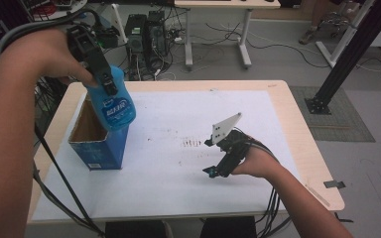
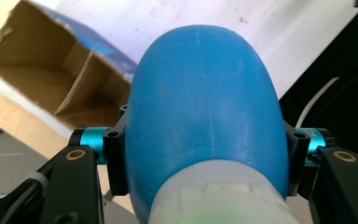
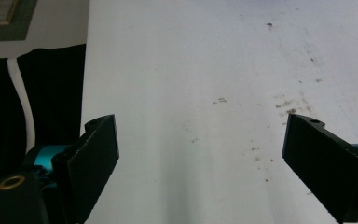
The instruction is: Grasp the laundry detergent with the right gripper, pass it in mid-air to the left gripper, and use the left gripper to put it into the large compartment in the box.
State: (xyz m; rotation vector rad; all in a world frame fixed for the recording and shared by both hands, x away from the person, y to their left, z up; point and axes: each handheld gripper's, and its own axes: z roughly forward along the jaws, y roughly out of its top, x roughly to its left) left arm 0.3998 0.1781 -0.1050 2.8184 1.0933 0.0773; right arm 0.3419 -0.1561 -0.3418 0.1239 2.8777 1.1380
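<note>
At the far left of the high view the person's left forearm comes up large and cuts off the table's (image 1: 297,134) left edge behind it. The left gripper (image 1: 110,88) hangs above the open cardboard box (image 1: 99,136), which stands on the left part of the white sheet (image 1: 188,163) and serves as the landmark here. Its jaws are clamped on a blue bottle (image 1: 113,106), held tilted with its base pointing down over the box's open top; the bottle's lower end sits at or just inside the rim, and whether it touches the cardboard cannot be told. The bottle is translucent blue plastic with a printed label too small to read. In the left gripper view the bottle (image 2: 205,107) bulges between the two black jaws, which press its sides near a pale whitish neck; the cap end is cut off at the bottom edge. Beyond it the box (image 2: 51,74) shows brown inner flaps and a blue outer face, its bottom in shadow.

To the right of the box, well apart from it, faint brown specks (image 1: 192,143) mark the sheet. Further right the right gripper (image 1: 213,171) rests low on the sheet in the person's right hand (image 1: 258,161), a grey three-cornered plate on top. In the right gripper view its jaws stand wide apart with nothing between them, only the sheet (image 3: 191,70) and the specks (image 3: 289,105).
</note>
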